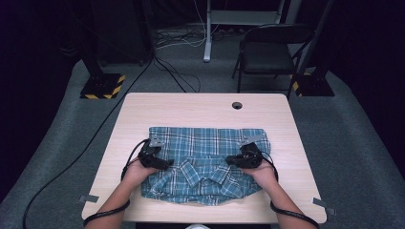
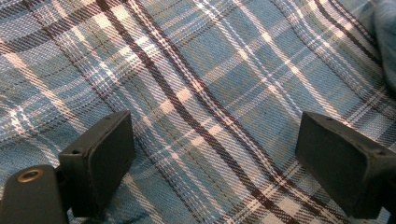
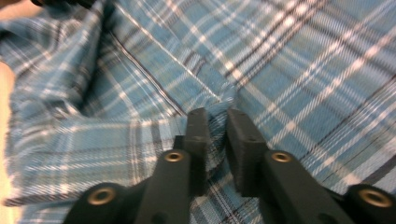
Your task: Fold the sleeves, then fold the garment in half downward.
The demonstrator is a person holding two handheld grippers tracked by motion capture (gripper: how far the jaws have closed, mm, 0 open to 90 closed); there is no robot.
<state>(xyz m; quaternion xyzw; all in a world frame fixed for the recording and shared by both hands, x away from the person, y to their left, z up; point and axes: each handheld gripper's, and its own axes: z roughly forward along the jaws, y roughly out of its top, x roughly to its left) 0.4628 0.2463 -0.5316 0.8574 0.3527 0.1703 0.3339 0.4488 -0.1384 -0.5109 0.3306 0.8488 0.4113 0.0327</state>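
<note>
Item: 1 plaid shirt (image 1: pixel 207 162), part-folded on table (image 1: pixel 200 107). Left gripper (image 2: pixel 212 154): jaws spread, cloth flat beneath and between them, unpinched. Right gripper (image 3: pixel 215 140): jaws nearly together, pinching 1 raised fabric ridge, likely readying a fold.

It looks like a recording lab or studio: dark walls, grey carpet floor (image 1: pixel 344 124), stand bases with yellow-black hazard tape (image 1: pixel 101 87) at 11 o'clock, loose cables (image 1: pixel 176 71), a folding chair (image 1: pixel 270 50) at 1 o'clock.
</note>
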